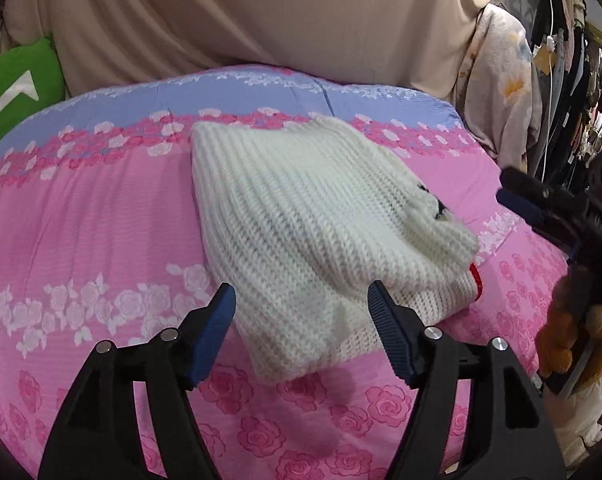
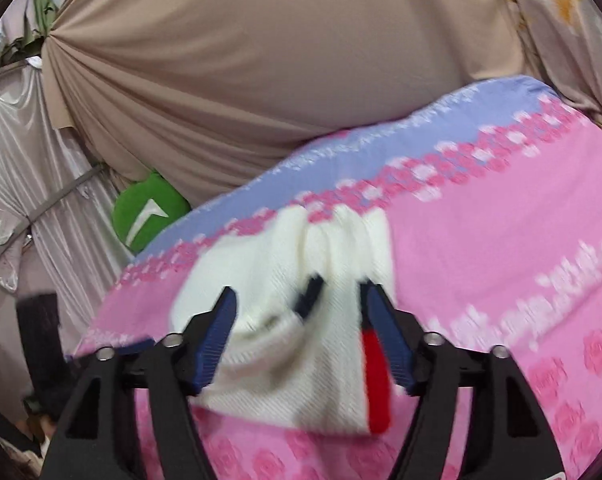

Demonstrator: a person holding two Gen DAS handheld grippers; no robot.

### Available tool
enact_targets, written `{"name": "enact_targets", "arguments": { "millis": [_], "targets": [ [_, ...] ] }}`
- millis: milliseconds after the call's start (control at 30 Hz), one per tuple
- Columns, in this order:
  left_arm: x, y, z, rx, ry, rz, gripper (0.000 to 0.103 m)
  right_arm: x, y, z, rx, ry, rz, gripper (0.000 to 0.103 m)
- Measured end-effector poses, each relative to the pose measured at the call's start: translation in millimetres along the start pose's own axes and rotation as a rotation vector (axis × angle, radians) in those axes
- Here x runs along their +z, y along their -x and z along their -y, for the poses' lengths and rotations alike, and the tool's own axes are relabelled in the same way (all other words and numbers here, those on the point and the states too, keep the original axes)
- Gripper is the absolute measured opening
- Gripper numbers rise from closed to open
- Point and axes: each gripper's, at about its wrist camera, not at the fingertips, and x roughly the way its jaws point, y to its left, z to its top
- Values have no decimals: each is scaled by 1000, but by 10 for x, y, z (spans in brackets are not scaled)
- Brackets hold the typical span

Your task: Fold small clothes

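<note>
A white knitted sweater [image 1: 309, 232] lies folded into a compact bundle on the pink flowered bedspread [image 1: 81, 220]. A red patch shows at its right edge. My left gripper [image 1: 301, 300] is open and empty, its blue pads just above the sweater's near end. My right gripper [image 2: 299, 304] is open too, hovering over the sweater [image 2: 285, 360], which shows a red stripe [image 2: 375, 380] and dark marks; this view is blurred. The right gripper also shows at the right edge of the left wrist view [image 1: 529, 196].
A beige draped cloth [image 1: 261, 20] hangs behind the bed. A green cushion [image 1: 17, 80] lies at the back left. Hanging clothes [image 1: 561, 60] and a flowered blanket stand to the right. A brown plush toy [image 1: 573, 340] sits at the bed's right edge.
</note>
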Motion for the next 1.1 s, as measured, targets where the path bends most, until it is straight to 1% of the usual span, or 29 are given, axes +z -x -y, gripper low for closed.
{"name": "enact_targets", "arguments": {
  "millis": [33,67,167,233,267,300,333,400,467,500,533,567,600,633,667,700,733,767,800,833,867,933,1000,1033,1100],
  "targets": [
    [-28,-39,-12,-9,13,-13,66,20,-69,-39,-12,6,-13,80],
    [-52,-87,-30,-9,23,-26,66,44,-217,-71,-31,6,-46,81],
    [-92,-198,-70,14,34,-48,66,-4,-587,-108,-29,-29,-154,81],
    [-124,-269,-107,20,37,-65,66,-91,-785,-144,-49,-27,-203,81],
    [-144,-311,-126,17,40,-77,66,-146,-888,-166,-64,-15,-226,72],
    [-161,-349,-138,17,40,-90,66,-192,-959,-175,-57,-15,-248,45],
    [-175,-382,-154,17,42,-102,66,-233,-1010,-184,-41,-24,-271,35],
    [-182,-409,-181,6,50,-117,66,-225,-914,-189,-5,-43,-234,26],
    [-171,-382,-192,-1,49,-114,67,-131,-617,-154,64,-71,-152,24],
    [-164,-369,-192,-2,46,-111,68,-90,-468,-122,94,-87,-118,24],
    [-159,-361,-198,-9,45,-108,68,-64,-351,-92,105,-92,-95,24],
    [-160,-362,-200,-13,44,-109,69,-70,-240,-42,83,-85,-73,24],
    [-165,-378,-199,-14,44,-112,70,-107,-203,30,49,-79,-72,24],
    [-177,-411,-198,-15,47,-120,72,-174,-237,136,11,-88,-94,24],
    [-189,-445,-195,-18,50,-130,72,-286,-354,311,-24,-121,-147,24],
    [-198,-473,-191,-20,55,-136,73,-409,-489,469,-37,-157,-203,25],
    [-201,-466,-165,-11,49,-130,73,-501,-541,584,14,-192,-203,23],
    [-193,-454,-144,-7,40,-130,73,-500,-486,620,45,-216,-186,24],
    [-183,-420,-112,-4,31,-124,73,-465,-430,600,51,-208,-178,27],
    [-168,-362,-83,-3,24,-114,72,-437,-387,557,37,-180,-168,28],
    [-148,-284,-54,-6,18,-100,72,-412,-347,512,21,-147,-167,33],
    [-98,-65,-5,-23,1,-47,72,-374,-244,473,6,-125,-161,39],
    [-28,107,20,-24,-9,7,72,-290,-76,434,-15,-112,-121,44],
    [-1,169,35,-26,-10,28,74,-231,9,422,-16,-107,-95,46],
    [70,176,61,-39,-9,44,80,-94,96,375,21,-96,-54,60]
  ]
}}
